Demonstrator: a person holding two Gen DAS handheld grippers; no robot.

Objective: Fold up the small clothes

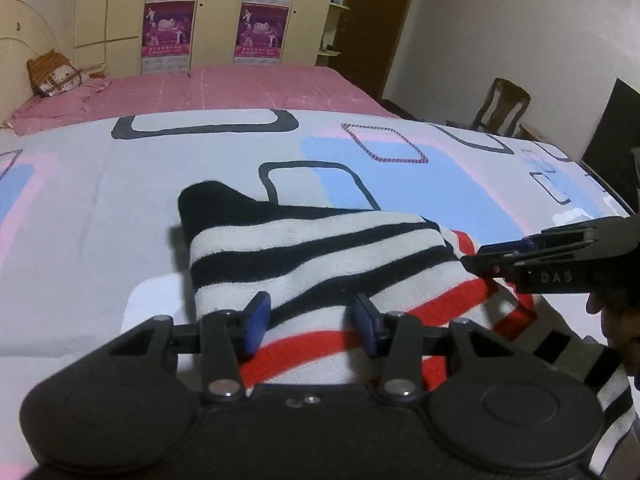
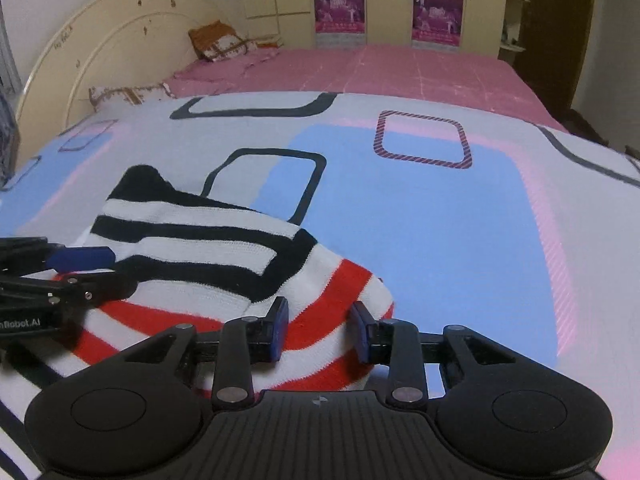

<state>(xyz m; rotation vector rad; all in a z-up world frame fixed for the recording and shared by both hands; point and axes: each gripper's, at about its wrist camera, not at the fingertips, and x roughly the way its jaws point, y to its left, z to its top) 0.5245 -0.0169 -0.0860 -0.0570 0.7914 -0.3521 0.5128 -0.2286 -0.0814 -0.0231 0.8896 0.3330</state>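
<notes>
Nearest the lens, the left hand-held gripper stands with its blue pads partly apart over the striped sweater, cloth between them but not pinched. The right hand-held gripper is the same, narrowly parted over the garment's red-striped edge. The sweater lies folded on the patterned bedspread, a pink bed behind.
</notes>
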